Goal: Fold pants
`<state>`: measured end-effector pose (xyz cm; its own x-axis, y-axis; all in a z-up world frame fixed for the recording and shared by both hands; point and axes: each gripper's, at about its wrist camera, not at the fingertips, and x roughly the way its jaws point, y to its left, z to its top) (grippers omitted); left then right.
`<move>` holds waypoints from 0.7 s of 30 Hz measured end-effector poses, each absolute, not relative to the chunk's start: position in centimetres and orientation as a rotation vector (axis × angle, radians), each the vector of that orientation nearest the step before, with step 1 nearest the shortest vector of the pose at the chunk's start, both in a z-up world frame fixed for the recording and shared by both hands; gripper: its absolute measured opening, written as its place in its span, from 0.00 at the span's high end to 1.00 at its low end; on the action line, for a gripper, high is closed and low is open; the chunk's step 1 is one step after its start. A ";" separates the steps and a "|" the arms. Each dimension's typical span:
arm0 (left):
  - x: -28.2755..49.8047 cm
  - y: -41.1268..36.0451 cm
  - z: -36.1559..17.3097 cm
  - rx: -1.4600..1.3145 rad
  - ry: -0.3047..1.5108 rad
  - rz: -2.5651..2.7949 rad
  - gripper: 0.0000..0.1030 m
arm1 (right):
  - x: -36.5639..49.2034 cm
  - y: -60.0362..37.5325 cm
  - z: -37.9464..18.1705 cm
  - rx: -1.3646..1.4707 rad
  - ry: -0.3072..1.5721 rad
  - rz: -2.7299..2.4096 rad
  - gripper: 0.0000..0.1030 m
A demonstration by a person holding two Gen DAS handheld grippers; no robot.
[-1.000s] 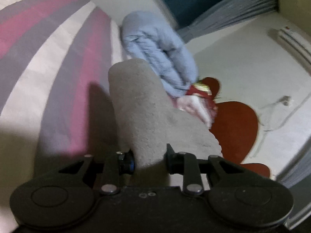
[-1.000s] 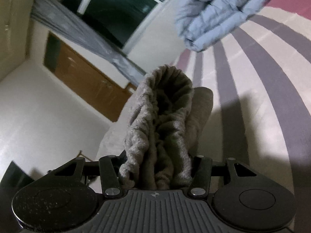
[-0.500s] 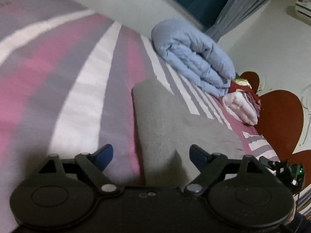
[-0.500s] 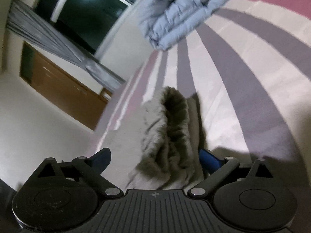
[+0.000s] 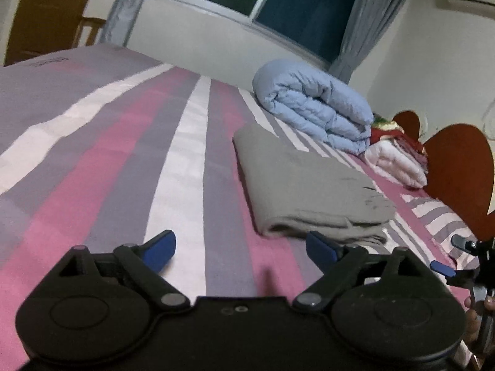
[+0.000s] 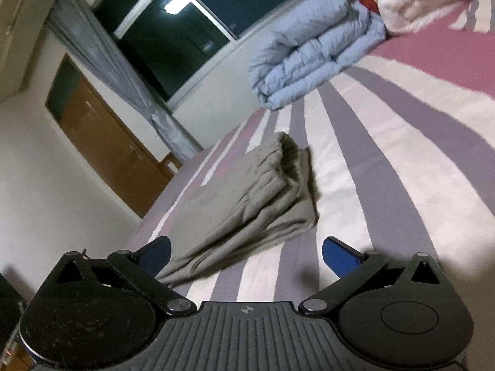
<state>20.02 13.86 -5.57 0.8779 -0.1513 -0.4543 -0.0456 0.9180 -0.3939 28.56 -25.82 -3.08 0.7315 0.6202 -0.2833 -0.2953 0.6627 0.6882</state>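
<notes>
The grey pants [image 5: 303, 182] lie folded in a flat stack on the striped bedspread [image 5: 123, 160]. In the left wrist view my left gripper [image 5: 241, 247] is drawn back from the stack's near edge, its jaws still opening, with only bedspread between the blue pads [image 5: 159, 244]. In the right wrist view the pants [image 6: 247, 198] lie ahead and left, the gathered waistband end facing up. My right gripper [image 6: 247, 252] is opening too; nothing sits between its pads. The right gripper also shows at the left view's right edge [image 5: 454, 262].
A rolled light-blue duvet [image 5: 312, 108] lies beyond the pants near the wall. A white and red pile of folded bedding [image 5: 396, 157] sits beside it by the red headboard [image 5: 458, 167]. A window, grey curtains and a wooden door [image 6: 105, 142] stand behind the bed.
Both grippers let go of the pants and opened wide. Both pulled back from the folded stack, which now rests on the bed.
</notes>
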 end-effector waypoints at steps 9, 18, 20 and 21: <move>11.6 9.2 -3.2 -0.292 0.418 0.035 0.06 | 17.8 -23.7 -0.5 0.445 0.413 0.472 0.00; 5.5 4.5 -2.8 -0.201 0.339 -0.008 0.06 | 9.5 -21.2 -0.4 0.307 0.370 0.419 0.00; 4.0 3.5 -2.6 -0.176 0.317 -0.008 0.06 | 8.2 -20.5 -0.6 0.275 0.375 0.406 0.00; 3.4 2.9 -2.4 -0.165 0.312 -0.016 0.06 | 7.7 -20.3 -0.7 0.261 0.374 0.412 0.00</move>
<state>3.43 2.95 -2.43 0.9519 -0.0406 -0.3038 -0.0102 0.9865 -0.1637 7.74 -20.30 -0.68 0.8498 0.4339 -0.2991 -0.3391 0.8847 0.3200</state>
